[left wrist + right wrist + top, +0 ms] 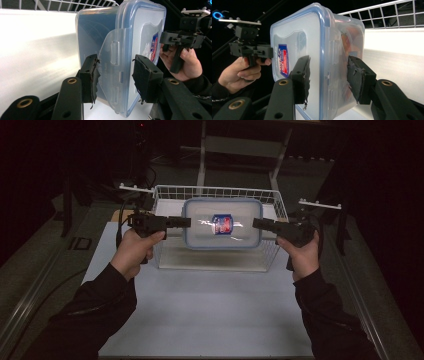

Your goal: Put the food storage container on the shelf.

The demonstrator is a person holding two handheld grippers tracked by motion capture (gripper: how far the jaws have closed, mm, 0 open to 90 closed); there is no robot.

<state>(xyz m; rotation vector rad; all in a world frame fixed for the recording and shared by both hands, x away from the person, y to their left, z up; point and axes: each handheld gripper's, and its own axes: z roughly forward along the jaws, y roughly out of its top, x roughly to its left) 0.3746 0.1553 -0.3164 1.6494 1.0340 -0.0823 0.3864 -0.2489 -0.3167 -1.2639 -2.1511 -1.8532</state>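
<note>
One lidded container (222, 223), long axis left-right; lid up.

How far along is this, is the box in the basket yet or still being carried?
Done: the lidded plastic box has its lid on. In hand: the left gripper and right gripper flank its two ends over the wire basket, jaws open around the side clips. Left: setting it down, wherever it goes.
</note>
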